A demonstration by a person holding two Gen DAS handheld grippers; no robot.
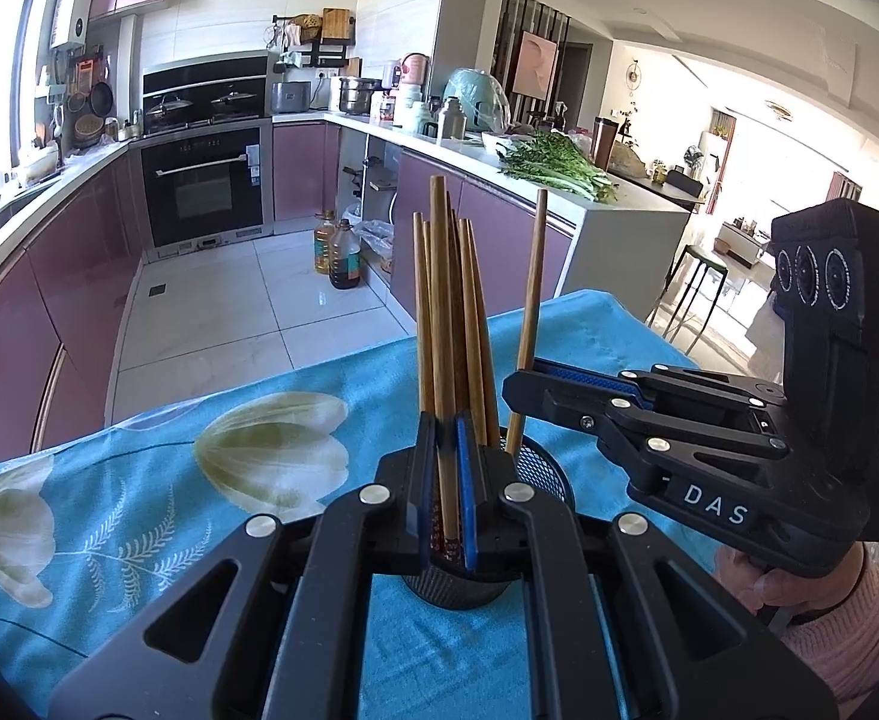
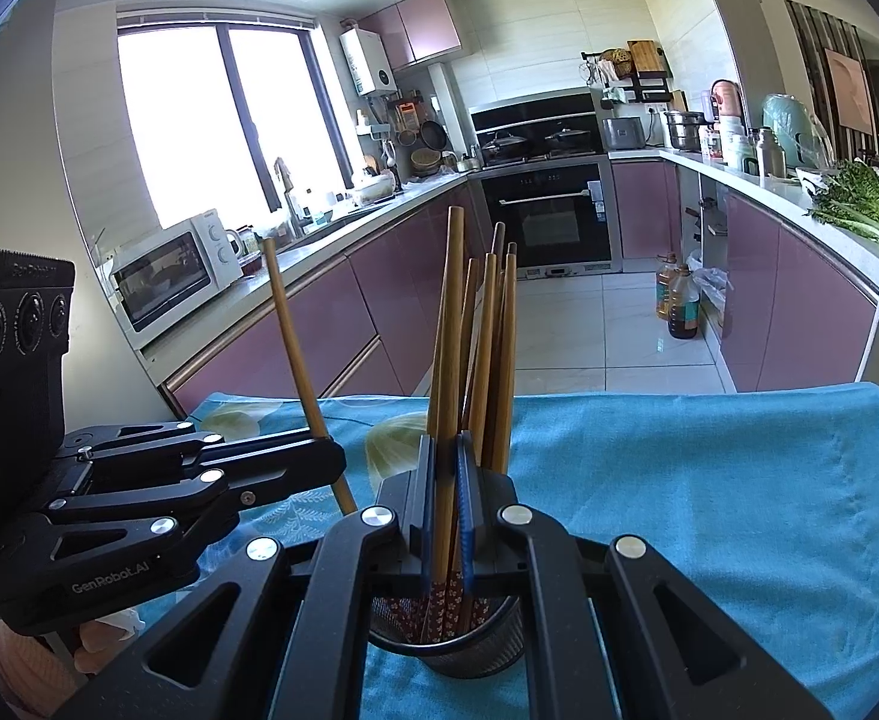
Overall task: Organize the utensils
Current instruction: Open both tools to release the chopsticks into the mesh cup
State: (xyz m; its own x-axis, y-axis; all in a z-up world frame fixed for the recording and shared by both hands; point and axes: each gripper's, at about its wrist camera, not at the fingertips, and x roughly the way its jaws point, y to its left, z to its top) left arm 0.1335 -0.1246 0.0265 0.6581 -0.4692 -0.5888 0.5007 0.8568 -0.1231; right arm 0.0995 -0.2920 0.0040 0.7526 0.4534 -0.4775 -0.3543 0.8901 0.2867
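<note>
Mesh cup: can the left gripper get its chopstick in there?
Probably yes. The left gripper is shut on a chopstick whose lower end looks to be right at the mesh cup mouth, with room beside the other chopsticks.

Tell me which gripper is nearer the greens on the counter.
Right. The right gripper is on the side of the cup toward the greens; the left gripper is on the cup's other side, toward the window, farther from them.
</note>
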